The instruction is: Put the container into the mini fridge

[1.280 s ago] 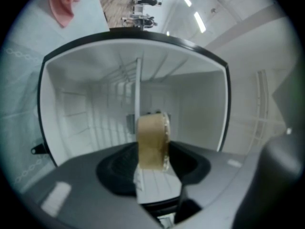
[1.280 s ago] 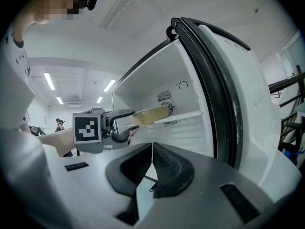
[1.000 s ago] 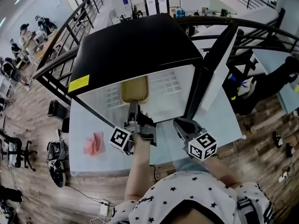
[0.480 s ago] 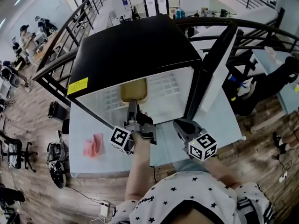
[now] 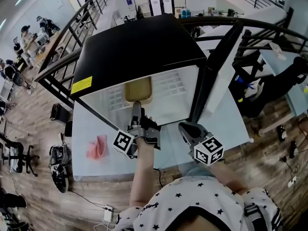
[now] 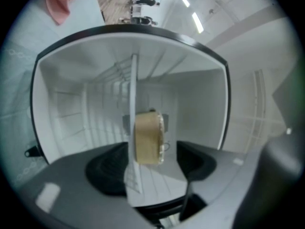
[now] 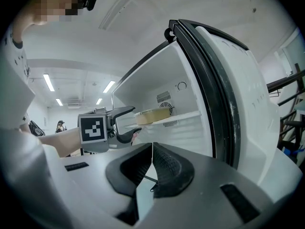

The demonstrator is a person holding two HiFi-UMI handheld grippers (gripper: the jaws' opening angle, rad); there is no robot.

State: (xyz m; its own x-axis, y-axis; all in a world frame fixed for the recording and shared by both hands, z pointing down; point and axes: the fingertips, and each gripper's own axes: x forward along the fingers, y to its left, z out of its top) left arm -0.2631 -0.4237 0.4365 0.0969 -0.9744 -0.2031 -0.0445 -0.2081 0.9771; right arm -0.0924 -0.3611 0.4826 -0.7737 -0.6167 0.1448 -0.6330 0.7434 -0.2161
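Just ahead of the fingertips of your left gripper [image 6: 152, 168], the container [image 6: 148, 137] sits on the shelf [image 7: 186, 116] inside the mini fridge [image 5: 139, 47]. Those jaws have just been opening and stand wide, pads clear of it. Your right gripper [image 7: 151, 168] is closed on nothing. The placing looks done. Next, draw the left straight back without nudging the container, then swing the door [image 5: 219, 66] shut.

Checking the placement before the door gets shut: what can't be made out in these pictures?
Tan shallow container: contents; side-on in both gripper views, too small in head view.
Yellow label on the black mini fridge: print too small, head view.
Pink cloth: cut off by the edge, left gripper view.
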